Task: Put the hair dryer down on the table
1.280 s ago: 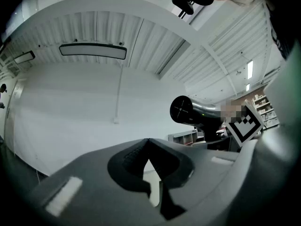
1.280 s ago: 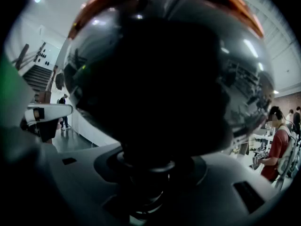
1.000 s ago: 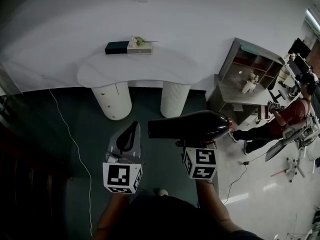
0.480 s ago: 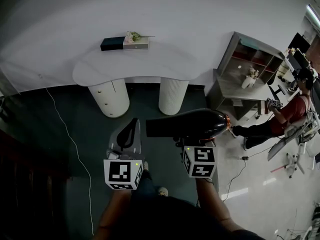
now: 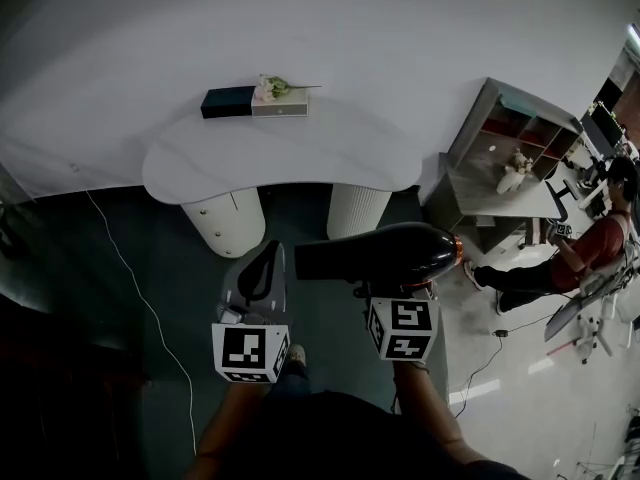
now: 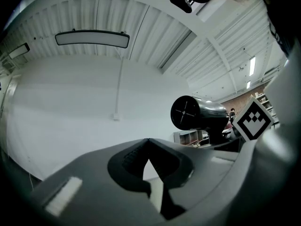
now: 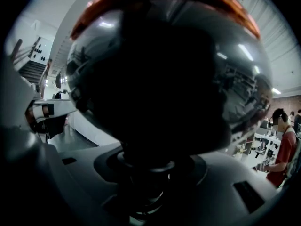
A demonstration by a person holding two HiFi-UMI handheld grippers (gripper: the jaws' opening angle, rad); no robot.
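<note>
— What's the room like?
— A white wall at the back, with a white table pushed against it: a curved top on two ribbed round legs.
— And underfoot?
— The floor is dark green there, with a thin white cable trailing across it, and it turns pale further right (glossy enough to catch the light). A grey shelf stands right of the table. Overhead there's a ribbed ceiling with lit strip lights.
</note>
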